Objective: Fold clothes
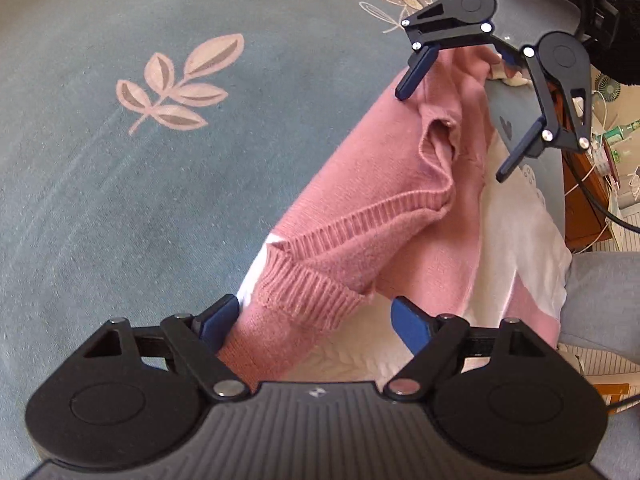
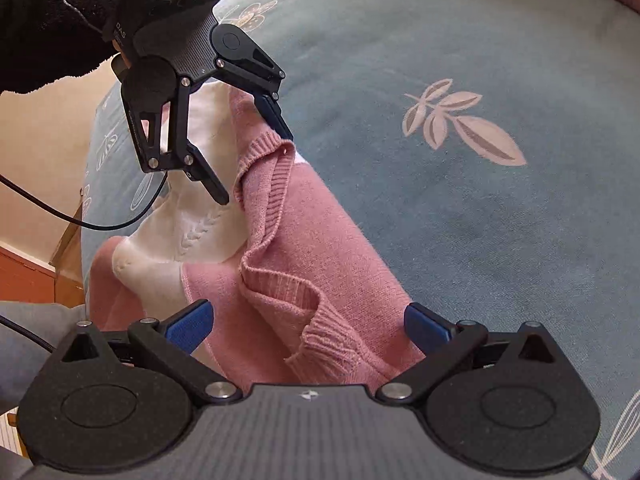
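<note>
Pink sweater [image 1: 360, 216] lies long between our two grippers, on the blue bedspread [image 1: 120, 200].

Our left gripper [image 1: 316, 320] and right gripper [image 2: 308, 324] both stand open, one over each end of the sweater, neither gripping; both equally near.

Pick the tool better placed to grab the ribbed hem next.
Left, probably. The open left tool straddles the ribbed hem of the pink-and-white knitted sweater; the open right tool hovers at the far end.
</note>
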Demonstrator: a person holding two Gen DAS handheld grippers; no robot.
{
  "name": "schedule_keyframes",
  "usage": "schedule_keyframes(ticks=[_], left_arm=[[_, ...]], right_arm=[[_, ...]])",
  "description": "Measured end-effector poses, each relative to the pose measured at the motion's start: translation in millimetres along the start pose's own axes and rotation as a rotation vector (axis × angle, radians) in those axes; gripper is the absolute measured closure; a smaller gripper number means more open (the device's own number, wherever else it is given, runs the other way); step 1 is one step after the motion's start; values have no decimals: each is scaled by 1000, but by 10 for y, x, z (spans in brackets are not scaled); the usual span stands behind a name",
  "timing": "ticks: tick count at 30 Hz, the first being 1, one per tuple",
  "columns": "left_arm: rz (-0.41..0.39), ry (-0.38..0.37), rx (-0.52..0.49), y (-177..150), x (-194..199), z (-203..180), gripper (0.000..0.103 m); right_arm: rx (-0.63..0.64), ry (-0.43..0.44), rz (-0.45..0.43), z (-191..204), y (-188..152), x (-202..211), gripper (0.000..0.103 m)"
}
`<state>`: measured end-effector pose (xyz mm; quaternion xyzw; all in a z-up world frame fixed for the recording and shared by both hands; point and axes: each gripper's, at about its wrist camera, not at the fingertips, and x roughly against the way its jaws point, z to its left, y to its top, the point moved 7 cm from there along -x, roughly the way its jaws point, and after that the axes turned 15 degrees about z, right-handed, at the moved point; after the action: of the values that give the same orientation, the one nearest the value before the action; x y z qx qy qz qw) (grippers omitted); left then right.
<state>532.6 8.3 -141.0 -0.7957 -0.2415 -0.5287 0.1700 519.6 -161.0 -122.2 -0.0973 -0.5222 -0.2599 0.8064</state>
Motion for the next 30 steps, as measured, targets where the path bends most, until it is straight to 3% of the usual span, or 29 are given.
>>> schedule_keyframes(ticks=[2,6,12,14,17,20,22,26,30], left_arm=[[12,-27,9,-141,19,-134,21],[45,-14,-54,-328,84,-382,21],[73,45,-108,-195,-66,-321,22],[86,81,-137,-176,-122,-316,28],[135,184,-252,-286,-194,-417,39],[189,273,-376,-432,-315,-512,45],[199,299,-404,-421,-375,-526,46],[170,291,-371,-351,-380,-523,47],[148,294,-364,-454,-358,-508,52]], right_arm=[[9,9,57,62,-171,-20,0],[79,-10,139,231,-370,28,0],[148,-66,122,279,-164,-22,0],[171,-63,118,302,-73,-93,0],[267,-131,154,383,-106,-164,0],[298,-146,171,381,-147,-174,0],[296,-164,166,331,-83,-202,0],[262,-108,178,291,74,-248,0],[248,-38,263,361,-169,-197,0]])
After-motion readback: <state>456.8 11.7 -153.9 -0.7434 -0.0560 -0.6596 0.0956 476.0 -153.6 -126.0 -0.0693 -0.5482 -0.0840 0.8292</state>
